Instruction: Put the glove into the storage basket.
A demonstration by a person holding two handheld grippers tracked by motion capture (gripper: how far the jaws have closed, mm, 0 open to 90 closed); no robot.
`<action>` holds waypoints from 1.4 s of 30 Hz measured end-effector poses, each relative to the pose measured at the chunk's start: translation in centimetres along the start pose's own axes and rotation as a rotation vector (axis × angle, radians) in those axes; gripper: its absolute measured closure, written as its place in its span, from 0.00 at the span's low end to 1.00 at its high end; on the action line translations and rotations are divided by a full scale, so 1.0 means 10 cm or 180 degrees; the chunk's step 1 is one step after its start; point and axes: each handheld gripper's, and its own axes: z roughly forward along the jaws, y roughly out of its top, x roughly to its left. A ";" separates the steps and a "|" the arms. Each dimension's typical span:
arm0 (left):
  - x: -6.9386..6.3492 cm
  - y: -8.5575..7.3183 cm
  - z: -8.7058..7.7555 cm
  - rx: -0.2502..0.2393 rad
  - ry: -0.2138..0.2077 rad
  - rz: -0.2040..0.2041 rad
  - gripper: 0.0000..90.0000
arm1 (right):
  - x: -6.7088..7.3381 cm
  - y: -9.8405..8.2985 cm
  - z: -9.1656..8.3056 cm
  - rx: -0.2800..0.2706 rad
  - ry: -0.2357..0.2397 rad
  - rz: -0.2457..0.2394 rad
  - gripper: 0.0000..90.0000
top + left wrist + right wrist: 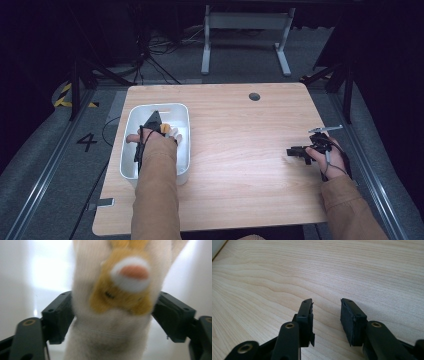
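Left gripper [112,312] jaws are spreading beside the white sock [110,335], lengthwise along them, in the white bin [131,130]; right gripper [326,315] jaws are sitting apart, gripping nothing.

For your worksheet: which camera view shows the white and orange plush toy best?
The left gripper view: the plush toy appears close up between the black jaws. The high view gives a small glimpse in the white bin, partly hidden by the left hand-held gripper.

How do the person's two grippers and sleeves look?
Both sleeves are tan-brown. Each hand carries a black gripper: left gripper, right gripper. Their fingers are black, blocky, with brass-coloured rivets. A dark cable trails over the right hand, and a grey plate sits on top.
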 end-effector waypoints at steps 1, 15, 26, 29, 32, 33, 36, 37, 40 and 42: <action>0.01 0.01 -0.03 -0.0058 -0.0021 0.0031 0.24 | 0.00 0.00 0.00 -0.0002 -0.0002 -0.0003 0.69; -0.03 0.03 -0.43 -0.0671 -0.0153 0.0347 0.27 | 0.01 0.01 0.00 -0.0018 -0.0007 -0.0042 0.68; -0.07 -0.05 -0.71 -0.1274 -0.0341 0.0851 0.36 | 0.06 0.02 -0.06 -0.0108 0.0010 -0.0111 0.68; -0.14 -0.10 -0.72 -0.1458 -0.0424 0.1131 0.38 | 0.08 0.02 -0.07 -0.0119 0.0014 -0.0131 0.68; -0.20 -0.15 -0.72 -0.1580 -0.0596 0.1404 0.39 | 0.10 0.01 -0.09 -0.0141 0.0011 -0.0166 0.68; -0.22 -0.16 -0.72 -0.1606 -0.0636 0.1413 0.39 | 0.11 0.01 -0.10 -0.0152 0.0007 -0.0177 0.68; -0.29 -0.22 -0.73 -0.1704 -0.0824 0.1628 0.40 | 0.14 -0.01 -0.14 -0.0175 0.0001 -0.0216 0.68; -0.34 -0.24 -0.74 -0.1721 -0.0911 0.1709 0.40 | 0.14 -0.01 -0.14 -0.0185 -0.0003 -0.0229 0.68; -0.45 -0.33 -0.76 -0.1812 -0.1069 0.1905 0.40 | 0.17 -0.02 -0.19 -0.0225 0.0009 -0.0256 0.68; -0.53 -0.40 -0.78 -0.1844 -0.1193 0.2023 0.40 | 0.18 -0.03 -0.22 -0.0253 0.0013 -0.0263 0.68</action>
